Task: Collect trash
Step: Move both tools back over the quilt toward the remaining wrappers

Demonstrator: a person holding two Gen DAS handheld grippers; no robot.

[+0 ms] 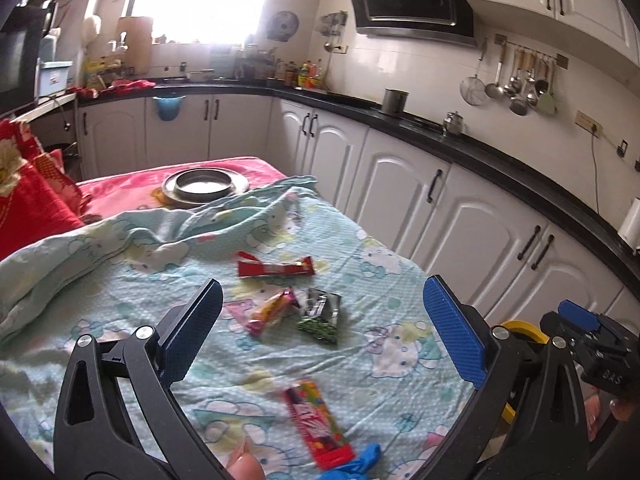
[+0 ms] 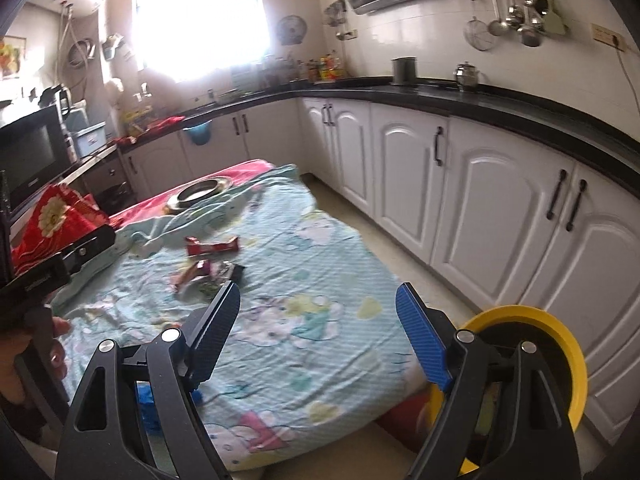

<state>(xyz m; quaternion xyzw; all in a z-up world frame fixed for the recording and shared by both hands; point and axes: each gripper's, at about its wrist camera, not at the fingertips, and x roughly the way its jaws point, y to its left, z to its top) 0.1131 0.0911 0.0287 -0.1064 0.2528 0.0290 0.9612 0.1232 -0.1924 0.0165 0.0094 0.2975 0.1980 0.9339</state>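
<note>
Wrappers lie on a table under a light blue cartoon cloth (image 1: pixel 360 264). In the left wrist view I see a red wrapper (image 1: pixel 276 268), an orange-pink candy wrapper (image 1: pixel 272 312), a dark green-black packet (image 1: pixel 322 314), a colourful red packet (image 1: pixel 318 424) near me and a blue crumpled piece (image 1: pixel 356 462). My left gripper (image 1: pixel 320 320) is open and empty above the middle wrappers. My right gripper (image 2: pixel 318 330) is open and empty over the cloth's near right part; the wrappers (image 2: pixel 212 248) lie farther left. A yellow-rimmed bin (image 2: pixel 560 360) stands at the table's right.
A round metal pan (image 1: pixel 204 186) sits on a pink cloth at the far end. A red patterned bag (image 1: pixel 28 196) is at the left. White cabinets (image 2: pixel 480 200) with a black counter run along the right, across a narrow floor strip.
</note>
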